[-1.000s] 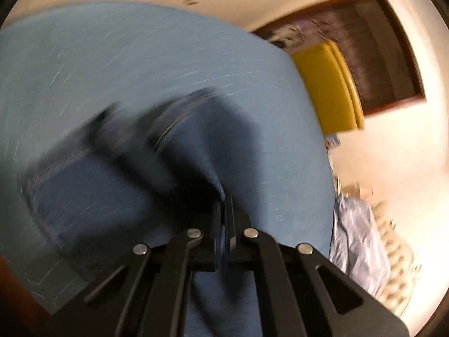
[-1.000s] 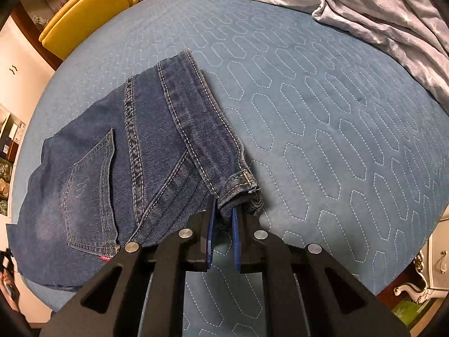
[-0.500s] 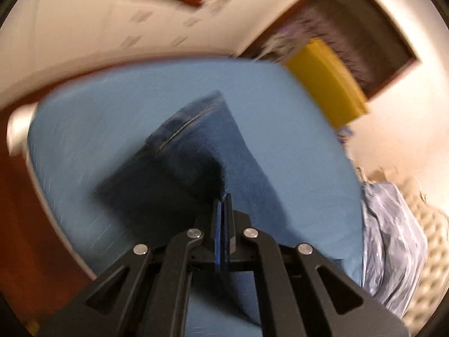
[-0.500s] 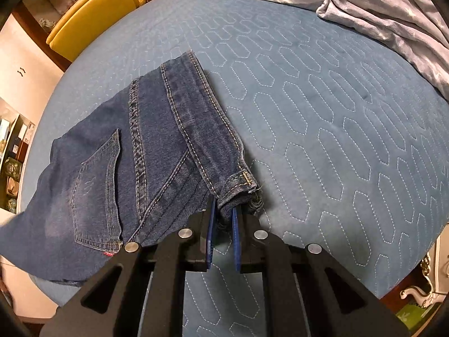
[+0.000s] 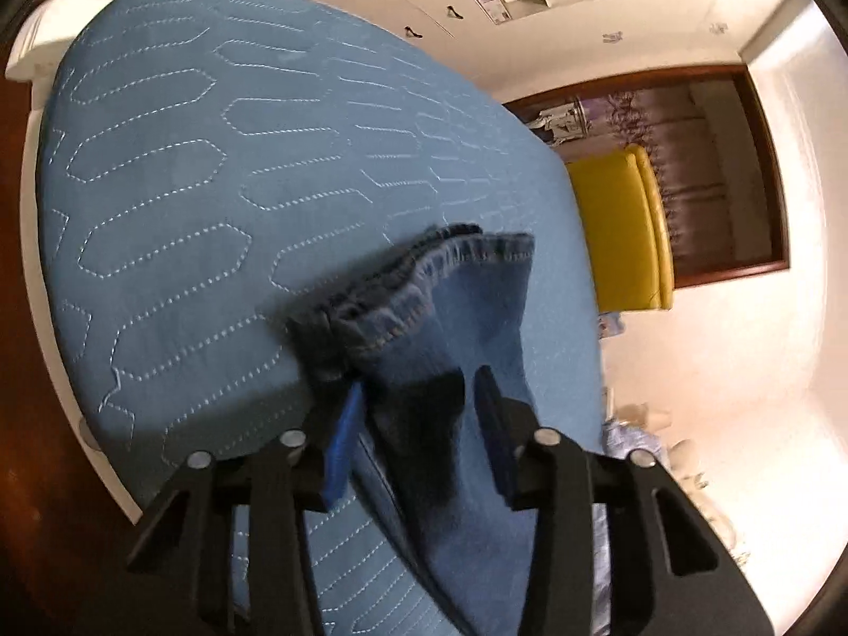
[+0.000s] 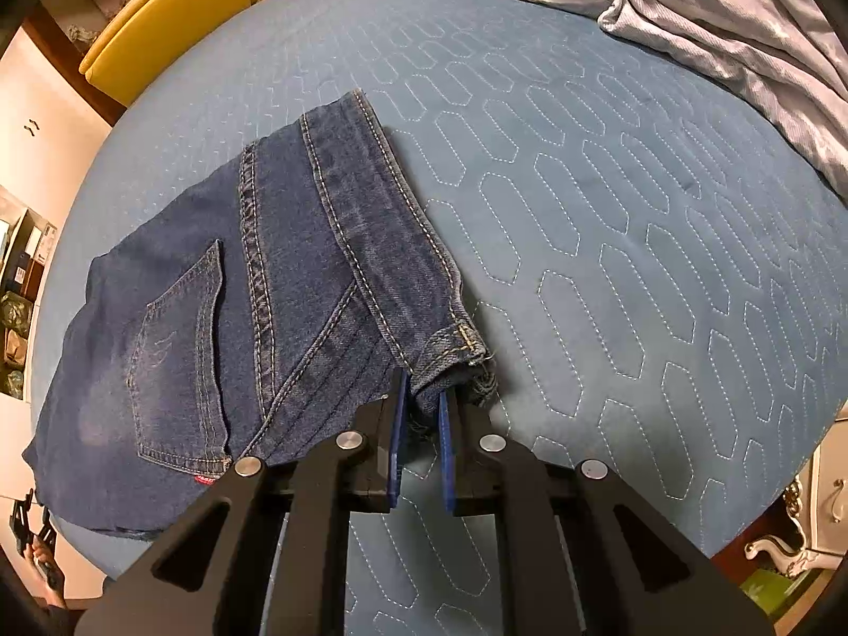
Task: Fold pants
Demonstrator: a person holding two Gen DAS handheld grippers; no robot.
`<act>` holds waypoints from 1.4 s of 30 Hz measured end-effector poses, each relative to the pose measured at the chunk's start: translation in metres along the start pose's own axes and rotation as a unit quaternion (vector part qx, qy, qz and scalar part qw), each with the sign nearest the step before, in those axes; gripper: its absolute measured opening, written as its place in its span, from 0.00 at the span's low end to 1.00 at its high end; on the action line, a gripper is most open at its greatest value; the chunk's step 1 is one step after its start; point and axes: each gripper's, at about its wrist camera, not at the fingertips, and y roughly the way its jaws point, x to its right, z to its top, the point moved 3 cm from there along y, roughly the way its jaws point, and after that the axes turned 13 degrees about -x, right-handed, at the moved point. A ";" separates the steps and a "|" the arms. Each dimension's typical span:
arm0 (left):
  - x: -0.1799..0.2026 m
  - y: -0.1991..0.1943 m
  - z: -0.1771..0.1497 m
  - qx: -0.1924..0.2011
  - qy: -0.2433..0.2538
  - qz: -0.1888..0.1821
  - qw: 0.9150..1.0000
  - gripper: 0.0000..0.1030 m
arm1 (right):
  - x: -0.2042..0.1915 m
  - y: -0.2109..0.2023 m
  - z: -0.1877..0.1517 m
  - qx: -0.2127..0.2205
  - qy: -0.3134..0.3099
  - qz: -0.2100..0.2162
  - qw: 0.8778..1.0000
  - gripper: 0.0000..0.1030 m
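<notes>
Denim fills the left wrist view: the pants hem lies on the bed between the spread left tongs. In the right wrist view, the right tongs pinch the waistband corner, pants lying folded on the quilted bed.

Quilted blue bed: jeans, blanket

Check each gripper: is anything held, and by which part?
Right gripper is shut on the jeans at the waistband corner. Left gripper is open; denim lies between its fingers, unclamped.
</notes>
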 end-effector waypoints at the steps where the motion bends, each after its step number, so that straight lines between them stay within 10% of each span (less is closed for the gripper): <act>1: -0.002 -0.001 0.004 -0.006 0.000 -0.004 1.000 0.34 | 0.000 0.000 0.001 -0.002 -0.002 -0.001 1.000 0.08; 18: -0.004 -0.033 -0.003 0.001 0.035 0.008 0.999 0.34 | -0.007 0.001 0.004 -0.011 -0.007 -0.014 1.000 0.08; 20: 0.002 -0.025 0.000 0.000 0.052 0.049 0.997 0.04 | -0.008 0.001 0.005 -0.013 -0.009 -0.016 1.000 0.08; 27: 0.021 -0.021 -0.004 -0.005 0.086 0.197 0.977 0.04 | -0.008 -0.007 0.008 -0.019 -0.015 -0.017 1.000 0.08; 31: 0.034 -0.031 -0.002 0.026 0.107 0.190 0.976 0.15 | -0.013 -0.001 0.007 -0.015 -0.029 -0.037 0.999 0.08; 35: 0.089 -0.031 -0.018 0.091 0.241 0.233 0.938 0.30 | -0.017 0.000 0.003 -0.002 -0.032 -0.047 0.998 0.08; 39: 0.132 0.036 -0.040 0.030 0.392 0.273 0.878 0.31 | -0.023 -0.003 -0.006 0.018 -0.036 -0.065 0.997 0.08; 42: 0.129 0.067 -0.038 -0.022 0.428 0.299 0.853 0.32 | -0.024 -0.005 -0.012 0.026 -0.040 -0.068 0.997 0.08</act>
